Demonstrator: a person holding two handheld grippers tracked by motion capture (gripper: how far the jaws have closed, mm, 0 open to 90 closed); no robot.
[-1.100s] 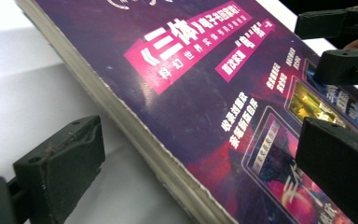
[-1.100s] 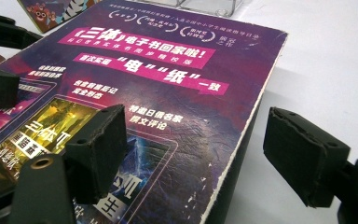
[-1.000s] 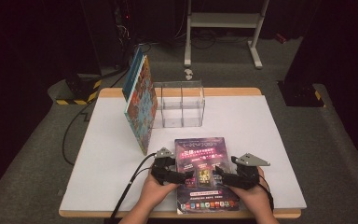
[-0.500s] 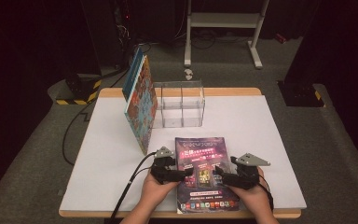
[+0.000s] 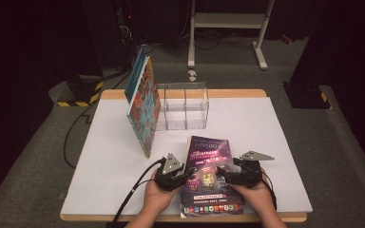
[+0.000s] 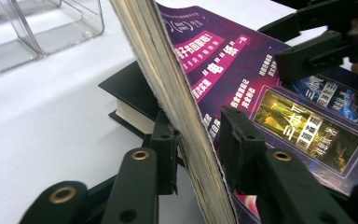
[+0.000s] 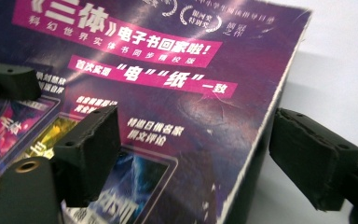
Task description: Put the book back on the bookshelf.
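Nearest the table's front edge [image 5: 123, 217], the purple-covered book [image 5: 209, 183] lies between both grippers; the left gripper [image 5: 179, 175] stands at the book's left side, where the cover and a sheaf of pages [image 6: 177, 107] rise on edge between its jaws, which have just been closing, one pad against the pages, the other just beside them; the right gripper [image 5: 224, 176] straddles the book's right edge, jaws spread wide, one over the cover [image 7: 168, 102], the other off the edge, neither pressing; beyond the book stands a clear plastic holder [image 5: 183, 107]; left of the holder, colourful books [image 5: 142, 104] lean upright.
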